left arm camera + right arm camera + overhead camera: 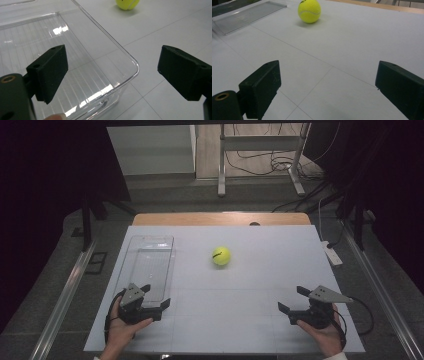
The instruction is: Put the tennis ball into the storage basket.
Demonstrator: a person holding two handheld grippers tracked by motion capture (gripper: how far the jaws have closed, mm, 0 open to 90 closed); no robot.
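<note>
A yellow tennis ball [221, 256] rests on the white table top [260, 285], near the middle and toward the back. It also appears as the ball [127, 3] at the top of the left gripper view and the ball [309, 11] far ahead in the right gripper view. A clear plastic tray [150, 267] lies at the left, its near corner [130, 65] between my left jaws. My left gripper [155, 296] is open at the tray's near end. My right gripper [293, 300] stands open at the front right with nothing between its jaws.
The clear tray [247, 15] is at the far left of the right gripper view. A wooden table edge [220, 218] runs along the back. Beyond it stand a metal frame [260, 155] and cables on the floor. A white power strip [332, 254] lies off the right side.
</note>
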